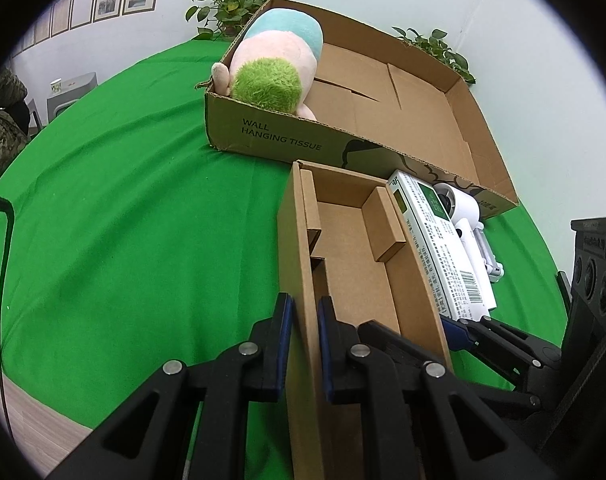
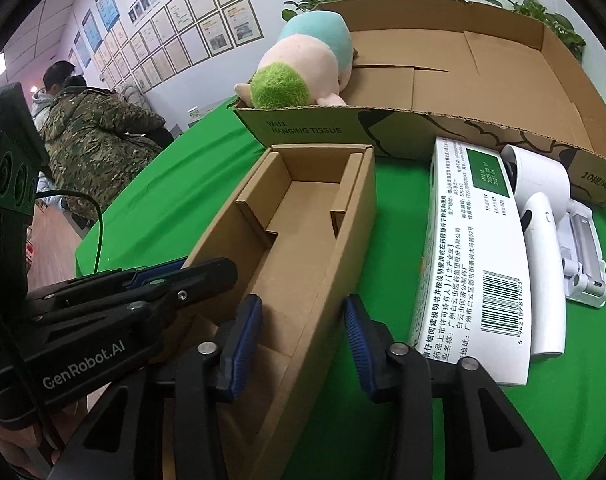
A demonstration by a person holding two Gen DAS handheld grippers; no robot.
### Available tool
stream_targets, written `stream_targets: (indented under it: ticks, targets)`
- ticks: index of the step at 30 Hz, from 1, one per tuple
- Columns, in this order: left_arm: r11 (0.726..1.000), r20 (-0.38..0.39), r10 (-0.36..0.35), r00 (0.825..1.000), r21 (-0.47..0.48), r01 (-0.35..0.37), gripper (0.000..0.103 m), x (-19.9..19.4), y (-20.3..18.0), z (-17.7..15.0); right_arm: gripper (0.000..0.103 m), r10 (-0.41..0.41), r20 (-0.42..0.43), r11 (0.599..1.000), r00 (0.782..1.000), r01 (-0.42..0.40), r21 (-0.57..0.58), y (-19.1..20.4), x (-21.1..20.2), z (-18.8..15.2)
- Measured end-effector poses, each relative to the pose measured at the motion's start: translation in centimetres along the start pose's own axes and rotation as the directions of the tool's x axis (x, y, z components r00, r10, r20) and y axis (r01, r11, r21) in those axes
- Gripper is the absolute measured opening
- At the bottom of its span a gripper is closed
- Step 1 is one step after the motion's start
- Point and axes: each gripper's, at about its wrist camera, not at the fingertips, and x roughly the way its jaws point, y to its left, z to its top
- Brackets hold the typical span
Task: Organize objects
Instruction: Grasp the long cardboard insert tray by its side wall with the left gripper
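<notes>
A long narrow open cardboard box (image 1: 355,248) (image 2: 303,224) lies on the green cloth. My left gripper (image 1: 305,312) is shut on its left wall. My right gripper (image 2: 303,320) straddles its right wall with the jaws apart, not pinching it. A white and green medicine carton (image 1: 439,248) (image 2: 471,264) and a white hair dryer (image 1: 463,216) (image 2: 543,208) lie right of it. A big shallow cardboard tray (image 1: 383,96) (image 2: 483,80) behind holds a pink, blue and green plush toy (image 1: 275,60) (image 2: 303,64).
The table has a green cloth (image 1: 123,200) (image 2: 423,420). Potted plants (image 1: 231,0) stand behind the tray. People (image 2: 91,140) stand at the far left. A black cable (image 1: 3,280) hangs at the left edge.
</notes>
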Motion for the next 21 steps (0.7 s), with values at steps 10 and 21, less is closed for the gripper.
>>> stream_targets:
  ticks: [10,21]
  targets:
    - [1.0,0.008,-0.003,1.0,-0.011,0.003,0.012,-0.1,-0.2,-0.3,0.025,-0.003,0.011,1.0,1.0,0.003,0.03,-0.4,-0.4,-0.3]
    - [1.0,0.019,-0.001,1.0,-0.023,0.002,0.012,0.0,-0.2,0.4,0.022,-0.023,0.007,0.998,1.0,0.023,0.066,-0.6,-0.6,0.6]
